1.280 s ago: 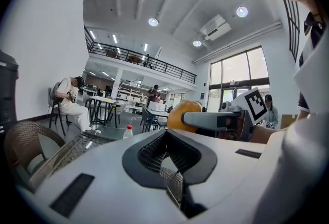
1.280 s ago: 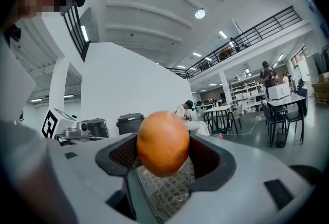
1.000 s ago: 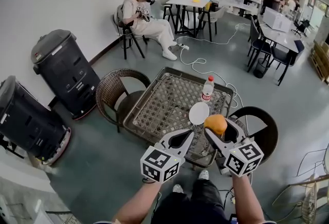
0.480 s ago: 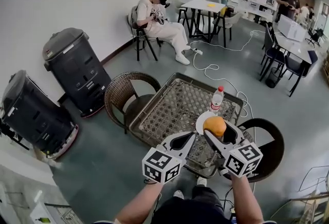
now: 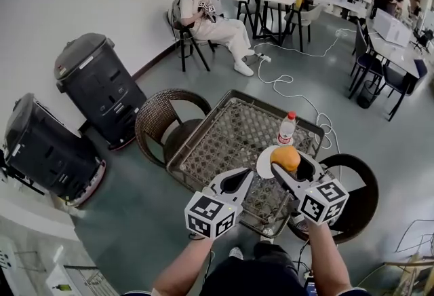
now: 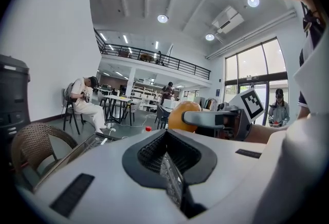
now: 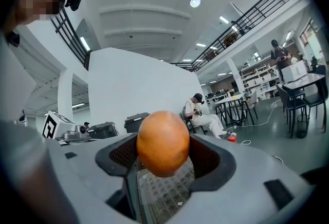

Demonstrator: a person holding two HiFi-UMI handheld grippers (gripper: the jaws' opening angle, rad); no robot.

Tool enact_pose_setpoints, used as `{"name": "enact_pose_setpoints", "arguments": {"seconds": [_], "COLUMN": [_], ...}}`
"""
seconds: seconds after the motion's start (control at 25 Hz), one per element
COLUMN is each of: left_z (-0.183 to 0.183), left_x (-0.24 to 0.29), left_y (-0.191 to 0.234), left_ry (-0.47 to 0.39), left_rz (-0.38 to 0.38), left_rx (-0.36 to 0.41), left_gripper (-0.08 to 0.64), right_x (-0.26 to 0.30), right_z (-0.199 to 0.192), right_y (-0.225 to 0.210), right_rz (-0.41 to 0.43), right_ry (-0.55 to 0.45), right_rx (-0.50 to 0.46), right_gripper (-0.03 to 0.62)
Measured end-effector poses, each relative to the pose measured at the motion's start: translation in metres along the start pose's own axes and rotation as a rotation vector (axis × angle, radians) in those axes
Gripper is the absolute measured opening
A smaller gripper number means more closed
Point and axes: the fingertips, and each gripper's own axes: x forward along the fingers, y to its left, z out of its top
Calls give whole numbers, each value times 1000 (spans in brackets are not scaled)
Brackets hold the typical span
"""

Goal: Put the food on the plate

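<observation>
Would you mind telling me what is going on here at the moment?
A person stands at a woven-top table with a two-jaw gripper in each hand. The right gripper is shut on an orange and holds it over the white plate, which sits near a water bottle. The left gripper is shut and empty, beside the right one. The orange is not yet released onto the plate.

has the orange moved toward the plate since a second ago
Yes. The orange was beside the plate before; now it overlaps the plate's right edge.
</observation>
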Motion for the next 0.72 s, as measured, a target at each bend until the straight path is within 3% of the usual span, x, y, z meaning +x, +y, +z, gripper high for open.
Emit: {"name": "enact_pose_setpoints", "arguments": {"seconds": [0.24, 0.72], "left_z": [-18, -77], "left_x": [26, 79], "left_y": [10, 27], "left_ry": [25, 128], "left_rz": [9, 2], "left_rx": [-2, -51], "left_gripper": [9, 8], "right_x": [16, 53], "right_z": [-31, -140], "right_y": [-44, -116], "right_rz": [-22, -83], "right_ry": [85, 285], "right_rx": [41, 166], "right_gripper": [313, 313]}}
